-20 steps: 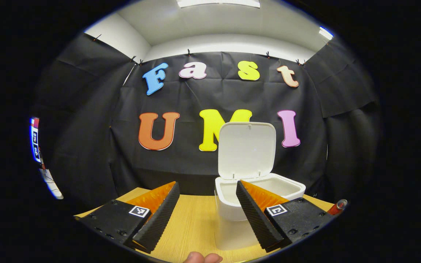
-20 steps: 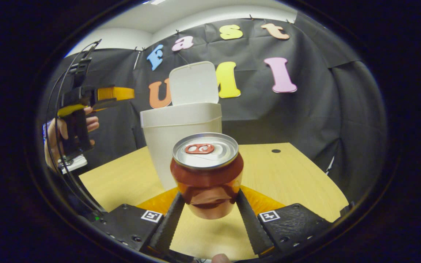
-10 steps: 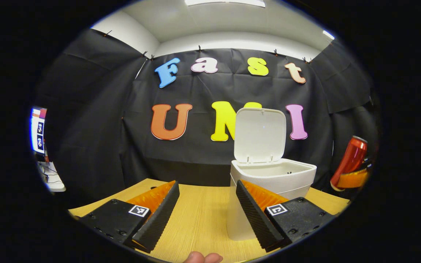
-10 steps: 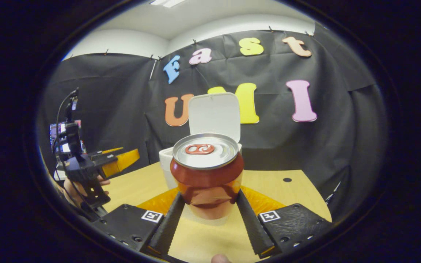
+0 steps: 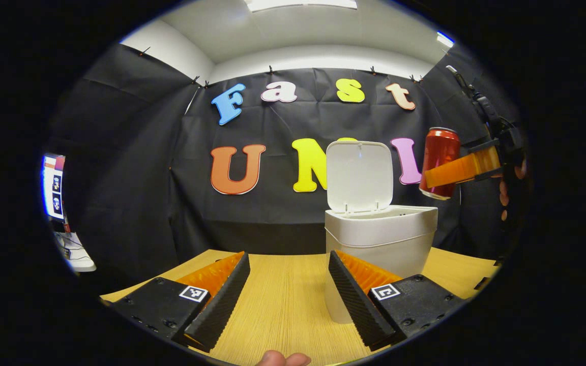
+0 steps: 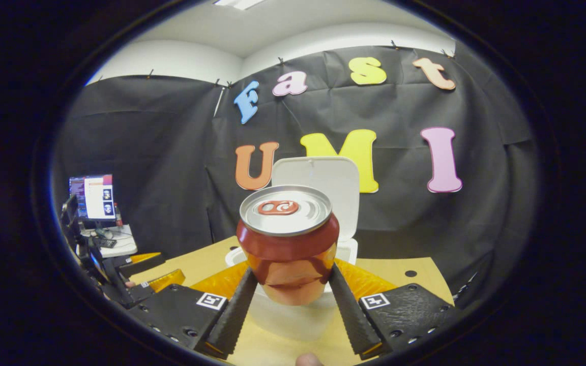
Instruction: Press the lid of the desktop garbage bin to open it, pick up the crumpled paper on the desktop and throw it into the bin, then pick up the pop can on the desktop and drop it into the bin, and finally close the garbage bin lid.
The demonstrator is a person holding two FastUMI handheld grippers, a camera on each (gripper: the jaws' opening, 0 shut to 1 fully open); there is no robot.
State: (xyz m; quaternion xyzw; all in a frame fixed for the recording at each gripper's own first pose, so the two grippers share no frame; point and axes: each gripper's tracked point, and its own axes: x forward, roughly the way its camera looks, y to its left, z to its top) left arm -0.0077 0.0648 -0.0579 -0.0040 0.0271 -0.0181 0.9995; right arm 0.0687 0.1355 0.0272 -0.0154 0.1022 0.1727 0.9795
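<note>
Your right gripper (image 6: 289, 290) has both fingers pressed against the sides of the red aluminium pop can (image 6: 287, 244), held upright in the air, above and just right of the white plastic bin (image 5: 380, 239), whose lid (image 5: 359, 175) stands open. Your left gripper (image 5: 288, 290) is spread wide and empty, low over the wooden desktop (image 5: 277, 305) in front of the bin.

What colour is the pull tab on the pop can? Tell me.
Red, on the silver top of the pop can; clearest in the right gripper view.
</note>
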